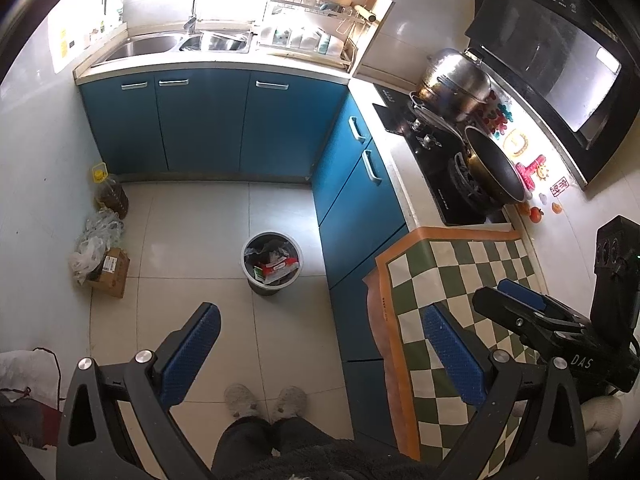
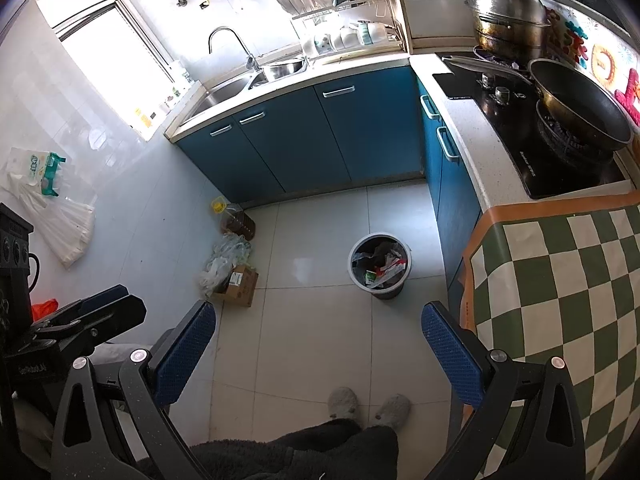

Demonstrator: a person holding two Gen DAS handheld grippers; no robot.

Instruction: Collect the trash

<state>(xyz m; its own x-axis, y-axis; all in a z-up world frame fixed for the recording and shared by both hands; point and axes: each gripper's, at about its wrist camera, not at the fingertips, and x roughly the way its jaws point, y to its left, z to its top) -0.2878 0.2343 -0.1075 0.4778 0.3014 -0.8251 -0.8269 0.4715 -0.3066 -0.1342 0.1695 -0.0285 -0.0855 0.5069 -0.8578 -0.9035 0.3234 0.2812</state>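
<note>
A round grey trash bin (image 1: 272,263) stands on the tiled floor, holding a black liner and wrappers, one red and white (image 1: 276,266). It also shows in the right wrist view (image 2: 379,265). My left gripper (image 1: 322,322) is open and empty, held high above the floor. My right gripper (image 2: 320,322) is open and empty, at a similar height. The right gripper shows at the right of the left wrist view (image 1: 516,300). The left gripper shows at the left of the right wrist view (image 2: 92,308). Both are well short of the bin.
Blue cabinets (image 1: 208,120) line the back and right. A checkered mat (image 1: 460,280) covers the counter beside a stove with a wok (image 1: 494,168) and steel pot (image 1: 454,82). A cardboard box (image 1: 112,272), plastic bags (image 1: 96,236) and oil jug (image 1: 110,196) sit by the left wall. My slippered feet (image 1: 266,400) are below.
</note>
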